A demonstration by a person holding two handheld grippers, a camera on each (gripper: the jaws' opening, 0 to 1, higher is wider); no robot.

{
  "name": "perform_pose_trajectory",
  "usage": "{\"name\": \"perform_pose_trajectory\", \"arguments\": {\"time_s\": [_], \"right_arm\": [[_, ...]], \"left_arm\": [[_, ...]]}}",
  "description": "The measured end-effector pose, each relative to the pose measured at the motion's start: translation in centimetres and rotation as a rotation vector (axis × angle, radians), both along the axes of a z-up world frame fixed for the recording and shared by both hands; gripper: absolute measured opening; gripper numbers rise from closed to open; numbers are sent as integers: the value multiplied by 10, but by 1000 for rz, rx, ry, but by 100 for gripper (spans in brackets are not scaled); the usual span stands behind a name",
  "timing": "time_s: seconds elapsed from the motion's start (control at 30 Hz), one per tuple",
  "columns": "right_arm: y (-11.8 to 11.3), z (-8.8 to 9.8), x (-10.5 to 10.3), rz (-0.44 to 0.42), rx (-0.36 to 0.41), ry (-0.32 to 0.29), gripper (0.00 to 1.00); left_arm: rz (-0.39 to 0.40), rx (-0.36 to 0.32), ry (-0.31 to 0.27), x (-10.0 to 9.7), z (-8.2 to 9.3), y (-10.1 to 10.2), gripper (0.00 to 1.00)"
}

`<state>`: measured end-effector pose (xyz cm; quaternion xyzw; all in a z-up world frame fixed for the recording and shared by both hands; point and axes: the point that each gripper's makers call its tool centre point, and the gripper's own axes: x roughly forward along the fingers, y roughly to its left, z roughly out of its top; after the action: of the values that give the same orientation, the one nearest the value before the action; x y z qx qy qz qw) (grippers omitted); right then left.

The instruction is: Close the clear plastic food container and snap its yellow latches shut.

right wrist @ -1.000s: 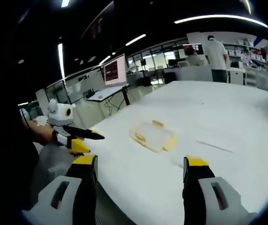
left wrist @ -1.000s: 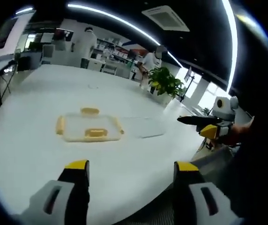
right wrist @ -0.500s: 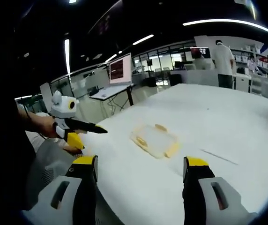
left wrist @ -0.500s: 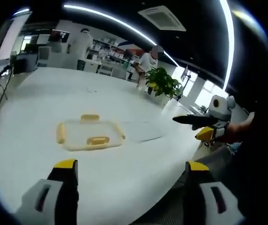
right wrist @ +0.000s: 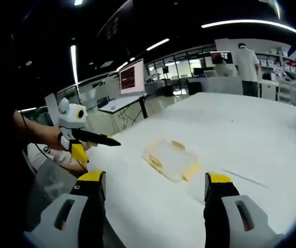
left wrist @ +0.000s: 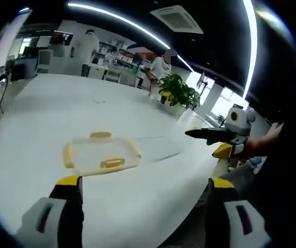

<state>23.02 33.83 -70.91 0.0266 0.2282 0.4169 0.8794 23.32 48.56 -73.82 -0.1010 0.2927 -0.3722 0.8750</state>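
A clear plastic food container point(left wrist: 100, 153) with yellow latches lies flat on the white table point(left wrist: 49, 103); in the right gripper view the container point(right wrist: 170, 160) sits mid-table. Beside it lies a clear flat sheet, perhaps its lid point(left wrist: 156, 147), faint against the table. My left gripper point(left wrist: 144, 183) is open, held well short of the container with nothing between its jaws. My right gripper point(right wrist: 156, 181) is open too, hovering near the table edge. The right gripper point(left wrist: 218, 138) enters the left gripper view from the right; the left gripper point(right wrist: 86, 138) appears at the left of the right gripper view.
A potted green plant point(left wrist: 179, 92) stands at the table's far corner. People point(left wrist: 161, 67) stand by desks beyond the table. A monitor point(right wrist: 130, 77) sits on a side desk. The table's near edge point(left wrist: 189, 206) curves just ahead of my jaws.
Both views shifted slightly as the hands moved; the left gripper's jaws opened wider than a second ago. The container stays where it was on the table.
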Motion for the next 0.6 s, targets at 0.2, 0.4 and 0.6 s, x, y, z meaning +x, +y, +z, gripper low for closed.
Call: {"name": "perform_pose_trajectory", "arguments": {"time_s": [0.2,0.4,0.6], "right_arm": [[3,-3,4,18,1,6,85],[10,-2,8,35,47,24,100],[19,-3,9,94,-2,3,100]], "left_arm": [[-39,49,-9,7,-4,5,99],[-55,72,-4,17,-8,14,99],[-69,85,-16,28,-5,18,99]]}}
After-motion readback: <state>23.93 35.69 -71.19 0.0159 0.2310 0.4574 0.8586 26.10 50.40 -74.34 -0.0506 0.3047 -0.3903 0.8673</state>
